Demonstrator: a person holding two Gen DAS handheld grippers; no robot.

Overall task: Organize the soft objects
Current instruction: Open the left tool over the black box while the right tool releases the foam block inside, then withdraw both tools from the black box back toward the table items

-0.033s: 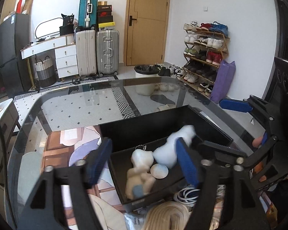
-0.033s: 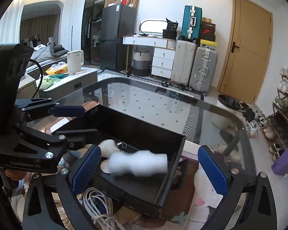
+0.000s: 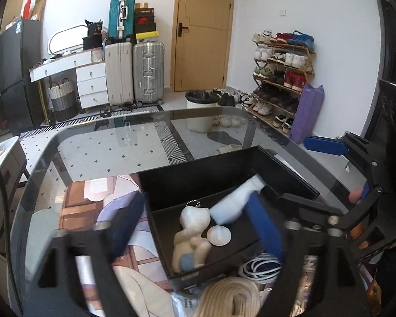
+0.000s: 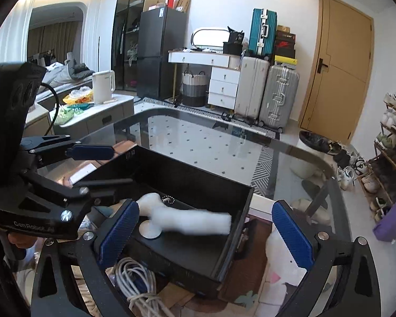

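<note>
A black box [image 3: 290, 170] holds a cream plush [image 3: 190, 237], white plush [image 3: 232, 206] and round pad [image 3: 219, 235].

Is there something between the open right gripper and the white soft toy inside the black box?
Nothing visible. The blurred white toy lies in the black box, open on top, and the right gripper is open over it.

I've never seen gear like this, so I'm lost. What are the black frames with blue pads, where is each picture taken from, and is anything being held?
They are two hand-held grippers; each carries a camera looking along its fingers. One picture is from the left gripper, the other from the right gripper. Both are open and hold nothing. On the glass table stands a black box with a plush doll, a blurred white soft toy and a round pad inside. White cable lies beside it.
</note>
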